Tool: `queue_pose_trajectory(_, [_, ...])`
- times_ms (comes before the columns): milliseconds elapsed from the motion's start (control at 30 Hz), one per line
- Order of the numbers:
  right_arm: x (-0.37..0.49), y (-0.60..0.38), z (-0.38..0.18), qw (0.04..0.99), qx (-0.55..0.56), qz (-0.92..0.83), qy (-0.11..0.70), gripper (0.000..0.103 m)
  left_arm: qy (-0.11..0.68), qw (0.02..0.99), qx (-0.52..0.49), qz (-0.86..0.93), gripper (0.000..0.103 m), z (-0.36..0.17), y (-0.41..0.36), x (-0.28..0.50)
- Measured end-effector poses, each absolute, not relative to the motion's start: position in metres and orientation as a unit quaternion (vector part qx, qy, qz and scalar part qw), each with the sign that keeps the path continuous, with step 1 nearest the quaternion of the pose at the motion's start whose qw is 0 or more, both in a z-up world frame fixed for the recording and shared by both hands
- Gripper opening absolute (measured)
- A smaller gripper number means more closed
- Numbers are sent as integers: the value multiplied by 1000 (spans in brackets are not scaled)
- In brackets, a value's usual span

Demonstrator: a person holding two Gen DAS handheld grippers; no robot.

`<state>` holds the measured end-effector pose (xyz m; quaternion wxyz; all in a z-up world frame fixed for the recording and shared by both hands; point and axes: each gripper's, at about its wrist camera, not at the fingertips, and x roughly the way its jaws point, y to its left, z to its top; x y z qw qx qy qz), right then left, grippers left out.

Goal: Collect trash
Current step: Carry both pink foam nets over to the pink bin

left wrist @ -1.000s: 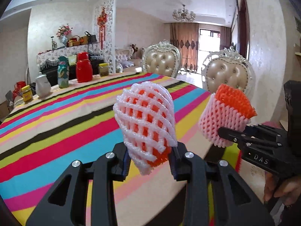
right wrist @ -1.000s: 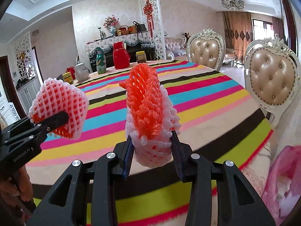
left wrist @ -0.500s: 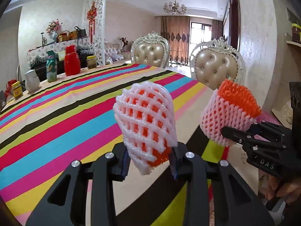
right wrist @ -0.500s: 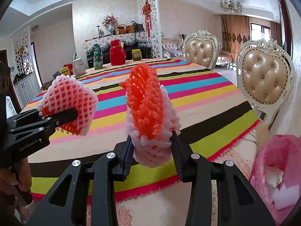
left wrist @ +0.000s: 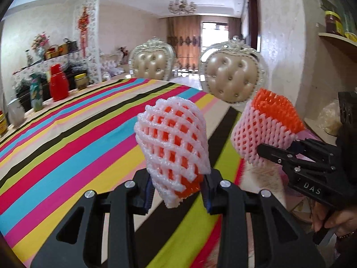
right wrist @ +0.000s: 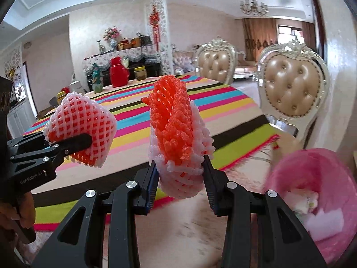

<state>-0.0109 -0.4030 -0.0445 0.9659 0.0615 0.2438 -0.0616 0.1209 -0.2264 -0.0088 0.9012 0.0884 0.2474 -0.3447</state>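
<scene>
Foam is pinched in both tools: your left gripper (left wrist: 177, 192) is closed down to the width of a white-over-orange fruit net (left wrist: 173, 149), and your right gripper (right wrist: 181, 178) squeezes a second foam net (right wrist: 178, 138), orange bristling out of its white sleeve. Each stands upright ahead of its fingers, off the striped tablecloth (left wrist: 73, 138), which lies beyond and below them. The pink trash bag (right wrist: 316, 163) sits low to the right of your right gripper, mouth open, pale scraps already inside.

To finish well, carry the right net across until it hangs squarely above the bag's opening before you spread the fingers; the foam is light and springy, so I'd expect it to bounce off the rim if let go early. Bring the left one over afterwards, keeping the two tools apart so they don't knock.

From the left camera the bag is almost wholly hidden behind the right tool, so judge that drop from the other view. The bag's near edge is cut off, motion smears the floor around it, and its depth can't be made out
</scene>
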Motion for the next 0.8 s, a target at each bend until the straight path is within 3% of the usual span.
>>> queue_pose_trajectory(800, [-137,-568,-59,923,126,-290,219,39,224,788,126,-559,35,-14,-436,50])
